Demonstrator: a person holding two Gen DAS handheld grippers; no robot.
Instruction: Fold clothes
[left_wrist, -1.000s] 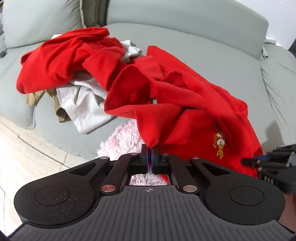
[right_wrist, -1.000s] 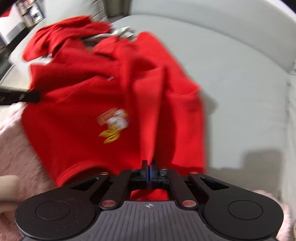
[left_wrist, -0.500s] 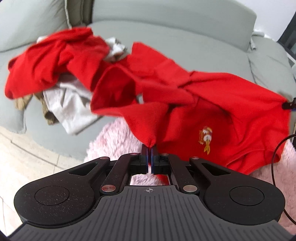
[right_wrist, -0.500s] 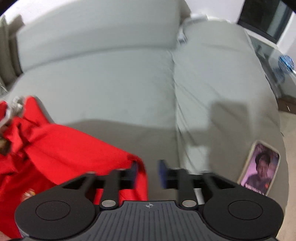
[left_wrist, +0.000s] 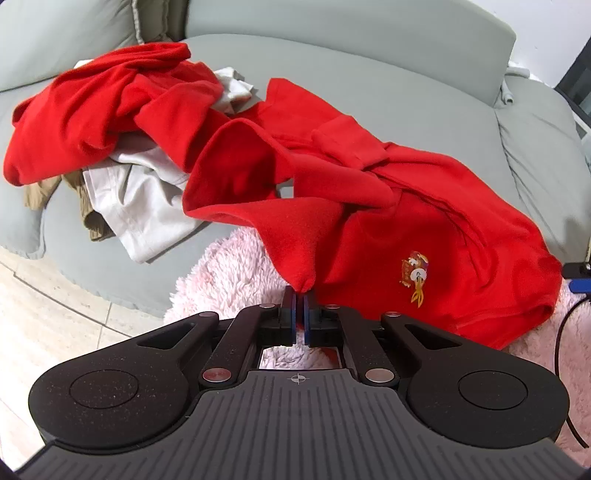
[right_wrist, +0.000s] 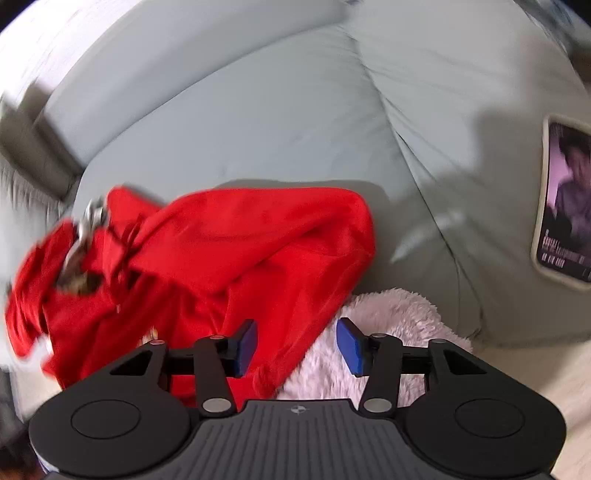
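1. A pale grey-green sofa is seen across both views, its seat cushions divided by a deep seam.
2. A back cushion is set behind the seat, and another cushion at the far left.
3. A fluffy pink rug is laid against the sofa's front edge.
4. A floor of light beige tiles is shown beside the rug.
5. A white wall is glimpsed behind the sofa.
6. Soft shadows are cast on the seat.
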